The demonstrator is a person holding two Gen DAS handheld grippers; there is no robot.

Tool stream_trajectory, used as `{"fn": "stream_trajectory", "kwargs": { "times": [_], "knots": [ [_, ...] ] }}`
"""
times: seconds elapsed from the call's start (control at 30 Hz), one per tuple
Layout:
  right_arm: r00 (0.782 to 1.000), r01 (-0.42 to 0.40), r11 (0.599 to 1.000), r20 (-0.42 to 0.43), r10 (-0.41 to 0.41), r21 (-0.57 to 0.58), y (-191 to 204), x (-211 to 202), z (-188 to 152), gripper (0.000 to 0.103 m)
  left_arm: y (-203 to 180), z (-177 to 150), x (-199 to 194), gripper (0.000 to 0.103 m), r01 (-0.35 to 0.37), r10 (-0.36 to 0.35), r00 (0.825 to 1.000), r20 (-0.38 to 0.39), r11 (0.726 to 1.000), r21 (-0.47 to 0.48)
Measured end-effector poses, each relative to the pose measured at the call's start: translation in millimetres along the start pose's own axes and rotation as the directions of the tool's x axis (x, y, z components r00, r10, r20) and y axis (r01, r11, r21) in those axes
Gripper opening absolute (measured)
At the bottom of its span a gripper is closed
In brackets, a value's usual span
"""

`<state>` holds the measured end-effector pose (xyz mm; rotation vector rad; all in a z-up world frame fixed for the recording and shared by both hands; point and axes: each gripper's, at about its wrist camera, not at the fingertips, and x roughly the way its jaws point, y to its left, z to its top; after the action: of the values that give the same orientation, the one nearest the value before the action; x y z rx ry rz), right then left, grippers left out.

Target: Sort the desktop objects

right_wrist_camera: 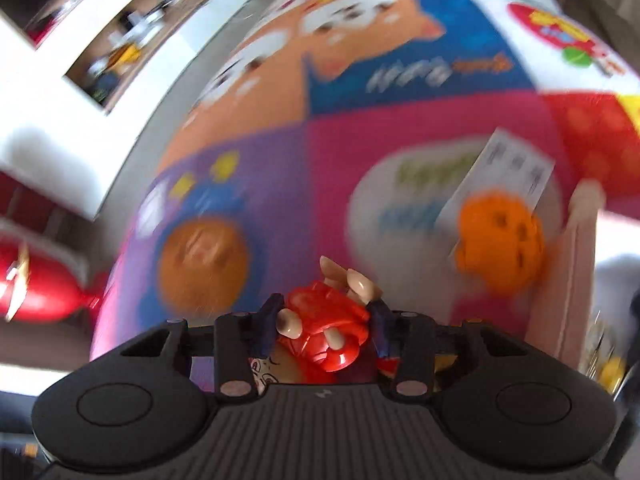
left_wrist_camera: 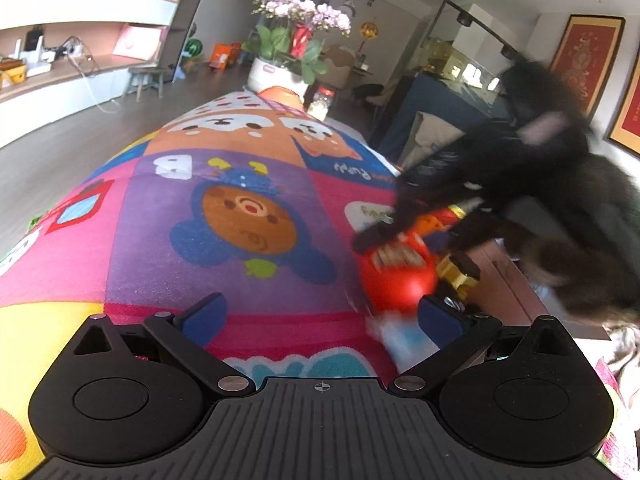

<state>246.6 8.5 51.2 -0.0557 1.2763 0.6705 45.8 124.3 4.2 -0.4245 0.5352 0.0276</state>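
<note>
My left gripper (left_wrist_camera: 318,318) is open and empty above the colourful cartoon mat (left_wrist_camera: 224,216). My right gripper (right_wrist_camera: 326,326) is shut on a small red toy figure (right_wrist_camera: 324,332) with cream-coloured parts. In the left wrist view the right gripper (left_wrist_camera: 380,236) appears as a blurred black shape at the mat's right edge, over a red round toy (left_wrist_camera: 400,280) and a yellow toy (left_wrist_camera: 460,274). An orange perforated ball (right_wrist_camera: 500,236) lies against a white box (right_wrist_camera: 508,172) in the right wrist view, to the right of my right gripper.
A pink tray or box wall (right_wrist_camera: 576,272) stands at the mat's right edge. A white-blue object (left_wrist_camera: 404,338) lies by my left gripper's right finger. A flower pot (left_wrist_camera: 280,72) and a jar (left_wrist_camera: 320,104) stand at the far end. A red balloon-like object (right_wrist_camera: 36,292) is at left.
</note>
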Motion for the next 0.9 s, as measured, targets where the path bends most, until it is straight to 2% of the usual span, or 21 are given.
{"fn": "stream_trajectory", "kwargs": {
  "times": [0.07,0.13,0.2,0.23,0.37,0.43,0.57,0.6,0.7,0.77,0.83,0.9],
  "knots": [
    [0.999,-0.015,0.998,0.032,0.017,-0.059,7.3,-23.1,-11.7,0.045,-1.0,-0.5,-0.4,0.103,-0.003,0.003,1.000,0.002,1.000,0.006],
    [0.988,0.049,0.993,0.150,-0.033,-0.109,5.8,-57.1,-11.2,0.053,-3.1,-0.9,0.2,0.103,-0.008,0.008,1.000,0.002,1.000,0.018],
    [0.957,0.141,0.987,0.265,-0.118,-0.071,-12.8,-88.0,-0.5,0.063,-4.3,-1.3,0.5,0.103,-0.009,0.009,1.000,0.002,1.000,0.026],
    [0.943,0.176,0.984,0.292,-0.162,-0.023,-27.7,-97.9,7.4,0.064,-4.2,-1.2,0.6,0.103,-0.008,0.008,1.000,0.001,1.000,0.026],
    [0.915,0.249,0.950,0.275,-0.295,0.188,-100.6,-102.4,25.5,0.066,-1.4,-0.3,2.1,0.103,-0.003,0.003,1.000,-0.007,1.000,0.012],
    [0.905,0.286,0.928,0.252,-0.344,0.239,-125.4,-90.7,26.4,0.065,-0.5,0.1,3.1,0.103,-0.002,0.002,1.000,-0.011,1.000,0.006],
    [0.907,0.280,0.923,0.243,-0.345,0.263,-140.6,-76.6,19.2,0.064,0.5,0.3,4.3,0.103,-0.002,0.002,1.000,-0.017,1.000,-0.002],
    [0.913,0.270,0.927,0.236,-0.332,0.260,-138.6,-77.8,16.9,0.064,0.6,0.3,4.6,0.103,-0.002,0.002,1.000,-0.018,1.000,-0.004],
    [0.953,0.176,0.956,0.202,-0.225,0.233,-132.0,-75.2,6.4,0.064,1.8,0.6,5.4,0.103,-0.001,0.000,1.000,-0.022,1.000,-0.012],
    [0.967,0.138,0.969,0.183,-0.176,0.203,-123.6,-77.8,-3.2,0.064,2.6,0.8,5.9,0.103,-0.001,0.000,1.000,-0.025,1.000,-0.017],
    [0.961,0.143,0.973,0.208,-0.180,0.183,-114.6,-83.0,-8.9,0.063,1.7,0.7,6.4,0.103,-0.006,0.005,1.000,-0.025,1.000,-0.015],
    [0.942,0.173,0.965,0.254,-0.221,0.199,-115.6,-87.3,-4.4,0.063,-0.6,0.5,7.3,0.103,-0.015,0.015,1.000,-0.027,1.000,-0.004]
  ]
}}
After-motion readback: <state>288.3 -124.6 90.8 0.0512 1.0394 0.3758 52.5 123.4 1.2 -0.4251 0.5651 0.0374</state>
